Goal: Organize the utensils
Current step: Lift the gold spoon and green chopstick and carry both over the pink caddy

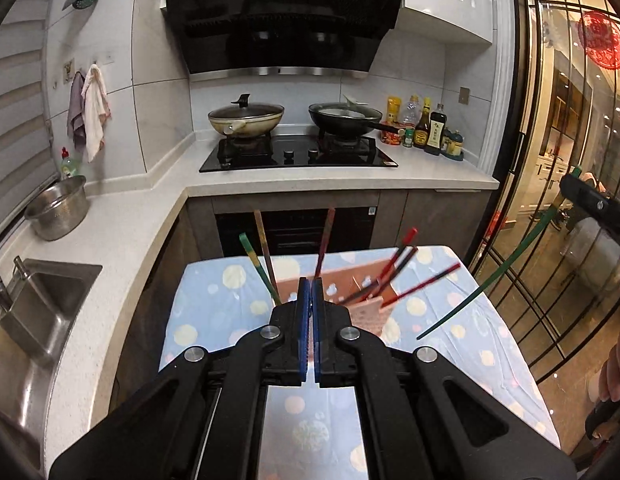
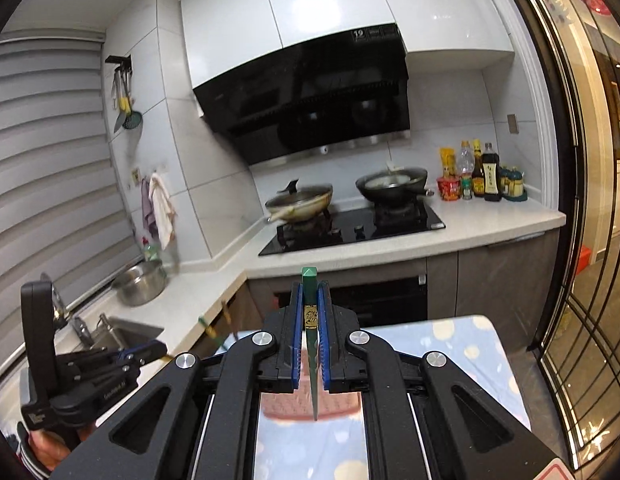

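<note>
A pinkish box stands on the table with the blue dotted cloth. Several red, brown and green-yellow chopsticks stick out of it. My left gripper hovers just in front of the box, blue pads pressed together with nothing seen between them. It also shows at the lower left of the right wrist view as the left gripper. My right gripper is shut on a green chopstick, which points down over the box. In the left wrist view the right gripper carries that green chopstick slanting above the table's right side.
A sink and a steel pot sit on the counter at left. Behind the table are a stove with two pans and bottles. A glass door lines the right, and a hand holds the right tool.
</note>
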`<state>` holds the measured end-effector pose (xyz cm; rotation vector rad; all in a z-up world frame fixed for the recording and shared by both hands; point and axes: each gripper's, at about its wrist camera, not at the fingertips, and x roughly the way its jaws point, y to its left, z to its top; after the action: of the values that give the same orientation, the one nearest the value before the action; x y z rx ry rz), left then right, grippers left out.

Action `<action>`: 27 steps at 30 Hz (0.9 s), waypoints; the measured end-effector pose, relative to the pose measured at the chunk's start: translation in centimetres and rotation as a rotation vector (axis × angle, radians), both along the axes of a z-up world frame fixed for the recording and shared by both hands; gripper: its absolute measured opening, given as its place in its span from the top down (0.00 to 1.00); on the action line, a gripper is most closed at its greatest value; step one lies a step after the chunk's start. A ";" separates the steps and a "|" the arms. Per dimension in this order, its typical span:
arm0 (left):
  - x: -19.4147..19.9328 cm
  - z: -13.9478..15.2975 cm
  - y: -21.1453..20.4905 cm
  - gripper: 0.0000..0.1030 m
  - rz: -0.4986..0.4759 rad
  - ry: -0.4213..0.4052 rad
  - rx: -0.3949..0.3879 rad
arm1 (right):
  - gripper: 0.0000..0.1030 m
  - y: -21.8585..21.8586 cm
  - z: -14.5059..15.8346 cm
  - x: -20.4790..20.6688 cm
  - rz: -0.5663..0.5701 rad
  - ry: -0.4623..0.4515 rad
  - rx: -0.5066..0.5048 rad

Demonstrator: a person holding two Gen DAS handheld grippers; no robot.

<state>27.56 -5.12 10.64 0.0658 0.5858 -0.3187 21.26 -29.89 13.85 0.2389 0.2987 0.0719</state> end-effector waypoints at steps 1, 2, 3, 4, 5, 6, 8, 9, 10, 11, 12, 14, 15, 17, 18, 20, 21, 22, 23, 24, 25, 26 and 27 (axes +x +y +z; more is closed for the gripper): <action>0.6 0.2 0.0 0.99 0.004 -0.004 0.002 | 0.94 0.0 0.3 0.6 -0.007 -0.007 0.000; 1.2 0.4 -0.1 0.99 0.008 -0.007 0.004 | 0.94 -0.1 0.6 1.2 -0.013 -0.012 0.000; 1.8 0.5 -0.2 0.99 0.011 -0.008 0.004 | 0.94 -0.2 0.9 1.9 -0.020 -0.016 0.000; 2.5 0.6 -0.3 0.99 0.014 -0.008 0.003 | 0.94 -0.3 1.1 2.7 -0.030 -0.019 -0.004; 2.9 0.7 -0.3 0.99 0.018 -0.009 0.003 | 0.94 -0.3 1.3 3.3 -0.039 -0.020 -0.008; 3.4 0.7 -0.4 0.99 0.021 -0.010 0.004 | 0.94 -0.4 1.4 4.0 -0.048 -0.020 -0.011; 4.3 0.8 -0.7 0.99 0.027 -0.012 0.008 | 0.94 -0.8 1.4 5.4 -0.058 -0.015 -0.011; 4.7 0.8 -0.9 0.99 0.030 -0.012 0.011 | 0.94 -0.9 1.4 6.0 -0.061 -0.010 -0.010; 5.0 0.8 -1.0 0.99 0.034 -0.013 0.012 | 0.94 -1.0 1.3 6.7 -0.066 -0.005 -0.011; 5.4 0.8 -1.1 0.99 0.037 -0.013 0.013 | 0.94 -1.1 1.2 7.3 -0.071 0.000 -0.014; 5.7 0.8 -1.2 0.99 0.040 -0.013 0.013 | 0.94 -1.0 1.1 7.8 -0.075 0.006 -0.018; 6.3 0.8 -1.2 0.99 0.044 -0.011 0.013 | 0.94 -1.0 0.9 8.7 -0.076 0.018 -0.022; 6.5 0.8 -1.3 0.99 0.046 -0.010 0.015 | 0.94 -1.0 0.7 9.2 -0.074 0.025 -0.020; 7.0 0.7 -1.5 0.99 0.048 -0.009 0.022 | 0.94 -0.9 0.4 10.0 -0.069 0.035 -0.019; 7.3 0.7 -1.5 0.99 0.051 -0.008 0.027 | 0.94 -0.8 0.3 10.4 -0.066 0.039 -0.021; 7.7 0.5 -1.6 0.99 0.053 -0.003 0.028 | 0.94 -0.7 0.1 10.9 -0.060 0.045 -0.024; 7.8 0.4 -1.7 0.99 0.054 -0.001 0.028 | 0.94 -0.5 0.1 11.2 -0.057 0.047 -0.025; 8.0 0.3 -1.7 0.99 0.056 0.003 0.028 | 0.94 -0.5 -0.1 11.4 -0.055 0.049 -0.026; 8.1 0.2 -1.7 0.99 0.058 0.006 0.027 | 0.94 -0.4 -0.1 11.5 -0.054 0.050 -0.027; 8.3 0.1 -1.7 0.99 0.059 0.010 0.026 | 0.94 -0.3 -0.1 11.8 -0.052 0.050 -0.029; 8.4 0.0 -1.7 0.99 0.061 0.013 0.026 | 0.94 -0.2 -0.1 12.0 -0.050 0.051 -0.029; 8.6 -0.2 -1.8 0.99 0.062 0.016 0.027 | 0.94 -0.1 -0.2 12.2 -0.048 0.052 -0.031; 8.7 -0.3 -1.8 0.99 0.062 0.018 0.029 | 0.94 0.0 -0.2 12.4 -0.047 0.054 -0.033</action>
<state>36.28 -6.96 10.36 0.0723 0.6095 -0.2510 33.63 -29.88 13.67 0.2151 0.3471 0.0142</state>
